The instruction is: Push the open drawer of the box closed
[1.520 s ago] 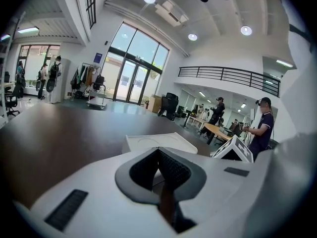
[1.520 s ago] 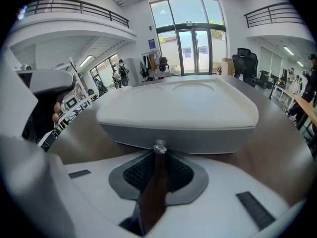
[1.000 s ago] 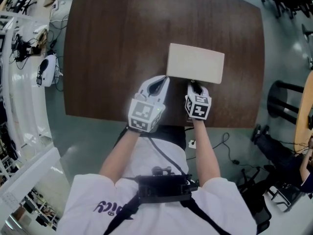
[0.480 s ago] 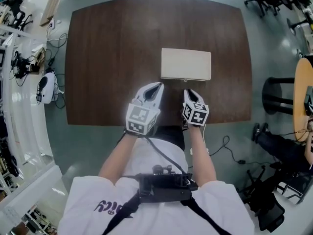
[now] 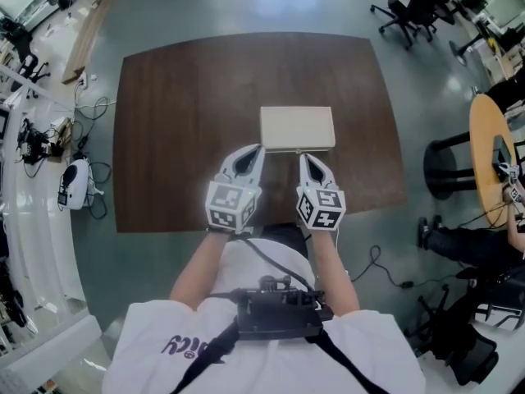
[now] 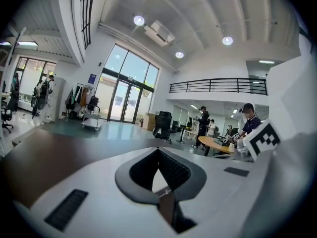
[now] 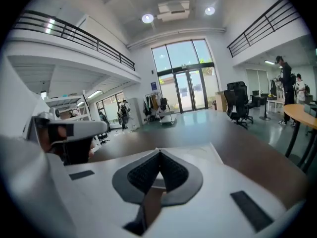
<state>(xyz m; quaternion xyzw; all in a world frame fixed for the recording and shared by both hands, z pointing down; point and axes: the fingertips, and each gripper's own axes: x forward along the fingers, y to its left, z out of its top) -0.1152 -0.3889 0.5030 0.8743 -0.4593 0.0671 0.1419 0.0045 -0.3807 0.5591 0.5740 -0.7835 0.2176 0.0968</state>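
The cream box (image 5: pixel 297 127) sits mid-table as one compact rectangle; I see no drawer sticking out of its near face. My left gripper (image 5: pixel 256 149) is shut, its tip at the box's near left corner. My right gripper (image 5: pixel 303 157) is also shut, its tip just short of the box's near face, right of centre. In the left gripper view the dark-padded jaws meet at a point (image 6: pixel 158 150) with nothing between them. The right gripper (image 7: pixel 159 153) looks the same in its own view. From above I cannot tell whether either tip touches the box.
The dark brown table (image 5: pixel 180 121) stretches well to the left and behind the box; its near edge runs under my wrists. A round wooden table (image 5: pixel 492 150) and a black stool (image 5: pixel 447 167) stand to the right. Office chairs (image 5: pixel 410 2) and people are far off.
The box now looks smaller and squarer to me than a second ago, when it sat skewed. Both grippers have stayed at its near side, and the view has pulled back.
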